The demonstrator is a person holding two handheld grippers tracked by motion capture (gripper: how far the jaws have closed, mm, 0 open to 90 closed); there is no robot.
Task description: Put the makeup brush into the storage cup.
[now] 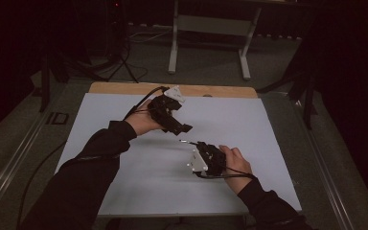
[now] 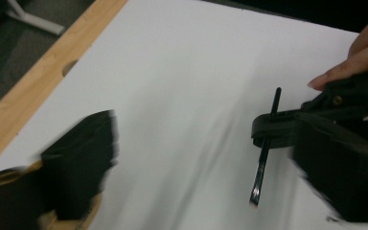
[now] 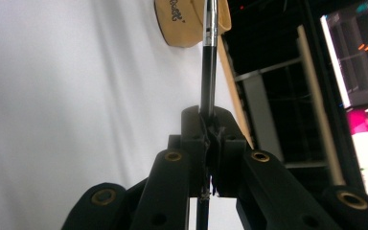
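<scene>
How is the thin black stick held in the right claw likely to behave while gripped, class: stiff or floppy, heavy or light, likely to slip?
The thin black stick looks stiff: it runs straight beyond the right claw. It is probably light, being very slender. Its glossy shaft and narrow grip suggest it could slide or pivot if nudged.

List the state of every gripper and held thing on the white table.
Right gripper: shut on the thin black rod, fingers clamped together around it.
Thin black rod: gripped mid-length, both ends free, held above the white table sheet.
Left gripper: raised off the table; open or shut cannot be told.
Tan object: lying on the sheet, apart from the rod's grip.
</scene>
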